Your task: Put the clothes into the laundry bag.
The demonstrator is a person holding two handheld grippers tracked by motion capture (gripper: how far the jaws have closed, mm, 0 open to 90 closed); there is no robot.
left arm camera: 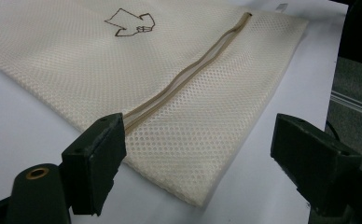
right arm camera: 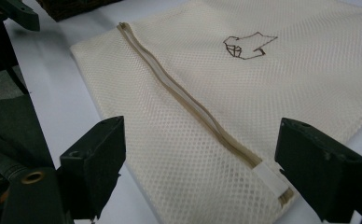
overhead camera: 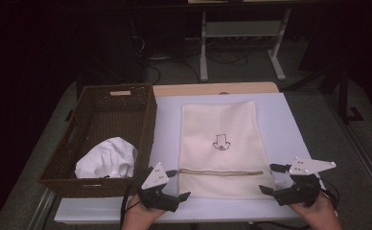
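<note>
Between my two tongs lies the near end of a cream mesh laundry bag (overhead camera: 218,143), flat on the white table top (overhead camera: 280,124). My left tongs (overhead camera: 173,184) stand wide apart and empty just off the bag's near left corner; my right tongs (overhead camera: 272,179) are equally wide and empty at the near right corner. Running straight from one pair to the other is the bag's zipper (overhead camera: 221,171), shut as far as I can tell, and in the right gripper view its white pull tab (right arm camera: 268,177) sits close by the right tongs.

I judge the step in hand to be opening that zipper. To do it well I would pinch the mesh beside the zipper with the left tongs to anchor the bag, close the right tongs squarely on the small tab, and draw it along the track in one low, level pull so the cloth does not bunch.

Farther off, beyond the left tongs, a dark wicker basket (overhead camera: 143,125) holds a crumpled white garment (overhead camera: 106,158), which I take to be what goes into the bag.
</note>
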